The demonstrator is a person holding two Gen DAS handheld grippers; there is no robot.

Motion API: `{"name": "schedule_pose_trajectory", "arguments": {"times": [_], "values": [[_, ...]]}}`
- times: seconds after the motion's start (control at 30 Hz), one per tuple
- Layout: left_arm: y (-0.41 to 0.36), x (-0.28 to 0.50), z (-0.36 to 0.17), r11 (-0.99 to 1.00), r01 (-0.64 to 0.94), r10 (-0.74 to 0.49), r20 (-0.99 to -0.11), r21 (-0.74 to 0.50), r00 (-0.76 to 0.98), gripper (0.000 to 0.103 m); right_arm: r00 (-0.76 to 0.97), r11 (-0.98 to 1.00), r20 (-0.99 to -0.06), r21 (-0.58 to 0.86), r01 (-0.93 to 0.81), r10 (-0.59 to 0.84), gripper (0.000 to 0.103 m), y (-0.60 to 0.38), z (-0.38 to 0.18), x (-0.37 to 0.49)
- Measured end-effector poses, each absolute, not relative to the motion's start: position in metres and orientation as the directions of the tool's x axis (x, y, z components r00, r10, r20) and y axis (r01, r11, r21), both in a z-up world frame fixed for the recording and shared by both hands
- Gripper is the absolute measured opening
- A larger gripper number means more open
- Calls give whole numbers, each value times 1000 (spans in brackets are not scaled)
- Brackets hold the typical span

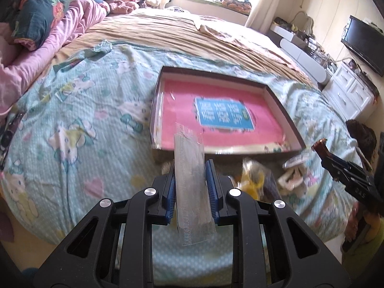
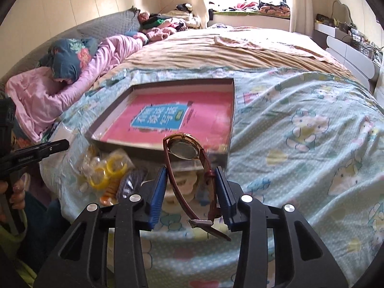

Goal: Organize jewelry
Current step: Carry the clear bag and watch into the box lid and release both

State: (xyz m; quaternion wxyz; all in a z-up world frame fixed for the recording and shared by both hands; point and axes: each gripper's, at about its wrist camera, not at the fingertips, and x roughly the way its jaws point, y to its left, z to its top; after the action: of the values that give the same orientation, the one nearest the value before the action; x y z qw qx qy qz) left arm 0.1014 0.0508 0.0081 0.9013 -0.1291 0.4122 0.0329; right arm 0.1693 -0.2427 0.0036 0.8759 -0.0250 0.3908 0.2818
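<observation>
The left gripper [image 1: 190,189] is pinching a clear plastic bag [image 1: 192,187] between its blue pads [image 1: 212,192], which are pressing against the bag's two sides. The bag is standing nearly upright, its top end reaching over the near edge of the box [image 1: 283,106], and what is inside it cannot be made out.

The right gripper [image 2: 192,192] is holding a watch [image 2: 184,150] by its dark red strap [image 2: 180,192], which is looped between the blue pads [image 2: 157,196]. The fingers are only partly closed, with the strap touching them on both sides. The watch face, with its gold-coloured rim, is sitting above the fingertips and is tilting toward the box [image 2: 231,110]. The buckle end of the strap is hanging down toward the camera.

The box is a shallow open one with dark walls, lying on a pale green cartoon bedsheet [image 2: 300,120], and a pink sheet with a blue label [image 2: 160,117] is lying flat inside it. Just in front of the box, near the edge of the bed, a small heap of things is lying: yellow rings in a clear packet [image 2: 108,171] and a dark beaded piece [image 2: 130,184]. Farther back, a pink quilt [image 2: 72,81] is lying bunched along the headboard side.
</observation>
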Motion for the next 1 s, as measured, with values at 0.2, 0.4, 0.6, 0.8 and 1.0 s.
{"name": "schedule_pose_trajectory", "arguments": {"times": [0.2, 0.4, 0.6, 0.8, 1.0], "values": [[58, 126, 10, 960, -183, -35, -745, -210, 667, 16, 553, 839, -680, 176, -514, 481, 38, -234, 12, 184], [58, 153, 3, 958, -190, -38, -748, -217, 663, 16, 573, 838, -670, 142, -526, 473, 29, -217, 15, 202], [55, 181, -12, 954, -192, -57, -768, -230, 638, 16, 567, 846, -688, 132, -517, 454, 27, -200, 5, 232], [53, 197, -26, 958, -180, -64, -779, -223, 624, 16, 596, 857, -670, 122, -501, 443, 18, -192, 10, 258], [51, 203, -41, 963, -164, -75, -793, -216, 605, 16, 548, 857, -697, 193, -478, 463, 36, -197, 6, 267]]}}
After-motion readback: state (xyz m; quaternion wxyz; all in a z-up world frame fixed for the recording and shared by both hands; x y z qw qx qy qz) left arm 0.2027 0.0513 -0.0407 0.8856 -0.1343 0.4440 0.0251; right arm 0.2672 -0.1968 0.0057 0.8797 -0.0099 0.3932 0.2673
